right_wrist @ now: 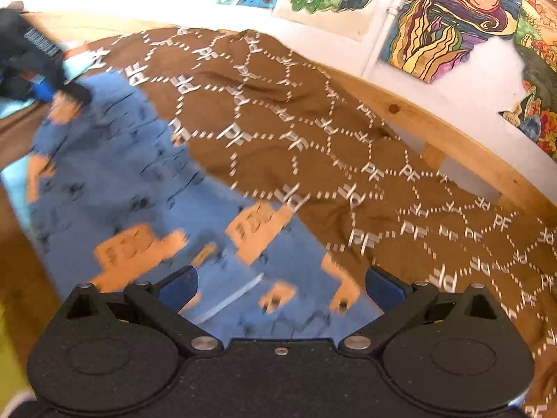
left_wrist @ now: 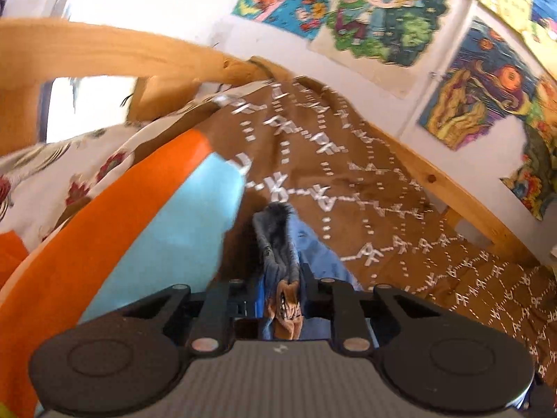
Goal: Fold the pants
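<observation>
The pants (right_wrist: 139,188) are blue with orange truck prints and lie spread on a brown bedspread (right_wrist: 296,111) with a white "PF" pattern. My left gripper (left_wrist: 278,278) is shut on a bunched edge of the pants (left_wrist: 278,244) and holds it up off the bed. It also shows in the right wrist view (right_wrist: 41,69) at the far left end of the pants. My right gripper (right_wrist: 282,285) is open, its blue fingertips (right_wrist: 386,285) spread just above the near end of the pants, holding nothing.
An orange and light-blue cushion (left_wrist: 139,226) and a floral pillow (left_wrist: 52,181) lie left of the left gripper. A wooden bed rail (right_wrist: 435,129) runs along the white wall with colourful posters (right_wrist: 452,17). A wooden headboard (left_wrist: 104,48) curves at the left.
</observation>
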`<state>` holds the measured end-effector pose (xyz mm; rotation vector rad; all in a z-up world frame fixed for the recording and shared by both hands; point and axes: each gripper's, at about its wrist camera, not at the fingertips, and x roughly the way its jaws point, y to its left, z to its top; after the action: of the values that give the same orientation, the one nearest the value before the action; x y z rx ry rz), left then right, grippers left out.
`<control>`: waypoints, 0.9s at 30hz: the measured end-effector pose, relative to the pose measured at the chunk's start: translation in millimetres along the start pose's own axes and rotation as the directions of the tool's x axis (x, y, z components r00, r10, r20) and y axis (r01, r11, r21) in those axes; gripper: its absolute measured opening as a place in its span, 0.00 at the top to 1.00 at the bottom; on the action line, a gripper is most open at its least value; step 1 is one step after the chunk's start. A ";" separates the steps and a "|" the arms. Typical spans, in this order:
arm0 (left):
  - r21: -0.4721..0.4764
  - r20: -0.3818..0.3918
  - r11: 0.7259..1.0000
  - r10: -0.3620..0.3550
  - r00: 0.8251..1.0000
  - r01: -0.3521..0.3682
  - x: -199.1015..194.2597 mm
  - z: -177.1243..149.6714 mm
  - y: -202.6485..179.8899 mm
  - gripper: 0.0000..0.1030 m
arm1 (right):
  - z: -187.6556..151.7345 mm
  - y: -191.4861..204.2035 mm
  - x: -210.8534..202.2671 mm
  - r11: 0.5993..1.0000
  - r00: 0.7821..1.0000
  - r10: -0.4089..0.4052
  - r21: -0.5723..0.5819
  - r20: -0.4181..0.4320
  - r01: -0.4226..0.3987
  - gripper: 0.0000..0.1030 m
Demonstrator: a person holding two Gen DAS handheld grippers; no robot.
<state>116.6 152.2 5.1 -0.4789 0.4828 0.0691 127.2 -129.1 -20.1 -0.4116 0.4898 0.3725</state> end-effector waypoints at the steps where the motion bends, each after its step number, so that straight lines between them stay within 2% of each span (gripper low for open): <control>1: 0.017 0.008 1.000 -0.022 1.000 0.022 -3.1 0.0 -5.3 0.80 | -6.1 2.7 -5.0 1.000 1.000 -0.004 -0.015 -0.012 0.003 0.01; 5: 0.117 0.030 0.988 -0.104 0.994 0.099 -17.0 0.3 -34.2 0.80 | -25.9 2.9 -27.7 0.999 0.999 -0.030 -0.015 -0.011 0.030 0.01; 10: 0.268 0.030 0.942 -0.216 0.976 0.200 -34.3 -1.0 -83.6 0.80 | -37.8 -17.2 -58.9 0.992 0.994 -0.104 0.070 0.018 0.103 0.01; 12: 0.318 0.009 0.914 -0.270 0.963 0.253 -37.6 -3.6 -107.9 0.80 | -43.2 -28.3 -69.4 0.985 0.990 -0.140 0.100 0.015 0.138 0.01; 15: 0.410 -0.036 0.855 -0.334 0.942 0.318 -40.2 -15.5 -146.2 0.80 | -52.9 -48.3 -82.7 0.969 0.981 -0.196 0.153 0.005 0.193 0.01; 18: 0.519 -0.099 0.769 -0.378 0.920 0.372 -40.0 -39.7 -188.1 0.80 | -64.1 -70.6 -96.3 0.947 0.968 -0.250 0.205 -0.010 0.247 0.01; 22: 0.609 -0.205 0.658 -0.409 0.889 0.443 -34.0 -82.6 -230.6 0.80 | -82.7 -97.8 -109.9 0.922 0.952 -0.303 0.239 -0.047 0.305 0.01; 24: 0.616 -0.277 0.615 -0.416 0.866 0.492 -27.0 -105.4 -247.1 0.79 | -92.9 -108.8 -115.6 0.910 0.944 -0.322 0.252 -0.071 0.329 0.01; 27: 0.618 -0.355 0.583 -0.391 0.849 0.528 -11.2 -138.8 -262.7 0.70 | -107.8 -122.3 -123.8 0.890 0.933 -0.345 0.279 -0.106 0.361 0.01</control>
<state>93.0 -144.1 14.3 0.1689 0.5086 -0.6701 38.9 -313.4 -7.3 -0.2134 0.5023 -0.0675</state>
